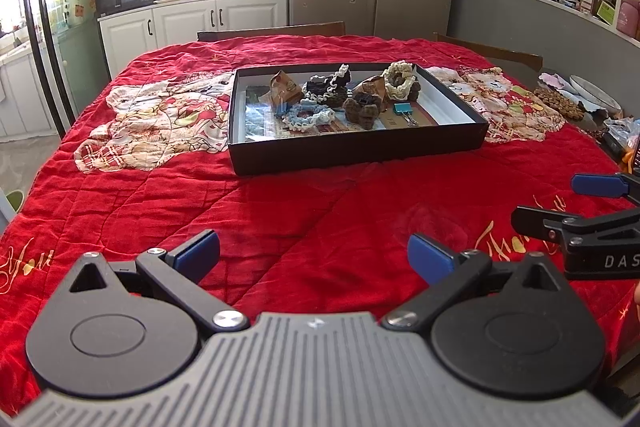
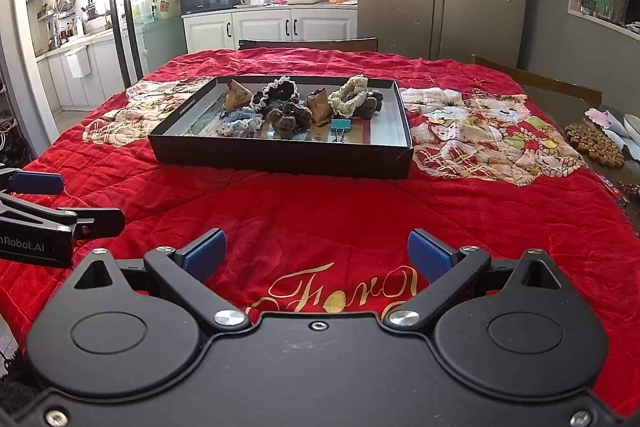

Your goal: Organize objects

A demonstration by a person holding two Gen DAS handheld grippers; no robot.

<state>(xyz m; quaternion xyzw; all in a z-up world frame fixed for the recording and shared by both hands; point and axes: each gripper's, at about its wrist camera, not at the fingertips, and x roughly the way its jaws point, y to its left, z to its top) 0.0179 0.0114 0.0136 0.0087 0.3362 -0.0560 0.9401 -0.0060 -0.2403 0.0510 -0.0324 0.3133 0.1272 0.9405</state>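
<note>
**Both grippers waiting short of the filled tray**

Seemingly, sorting is either wrapping up or not yet starting: nothing is lying loose on the red quilt (image 2: 320, 211) near the grippers, and every small item I can see is sitting inside the black tray (image 2: 280, 157). Both views are looking across the table toward it at 12 o'clock.

The left gripper (image 1: 314, 253) is hovering over bare quilt, its blue pads spread wide apart and holding nothing. The right gripper (image 2: 316, 253) is doing the same beside it, jaws apart and empty; it is also showing at 3 o'clock in the left view.

Inside the tray, a blue scrunchie (image 1: 308, 115) is lying toward the near wall, a cream scrunchie (image 1: 400, 75) is resting at the far right, a dark lace-edged scrunchie (image 1: 330, 85) is sitting mid-tray, and a fuzzy brown scrunchie (image 1: 362, 109) is sitting in front of it. A teal binder clip (image 1: 404, 109) is lying at the near right, and a small brown packet (image 1: 286, 89) is standing at the left.

I judge that any next move is calling for a forward reach over the tray's near wall, jaws kept apart, descending onto one item. The scrunchies are crowding and touching, so picking one cleanly may be dragging a neighbour along.

At 2 o'clock, off the quilt, a brown beaded mat (image 2: 596, 145) is lying on the table's edge.
</note>
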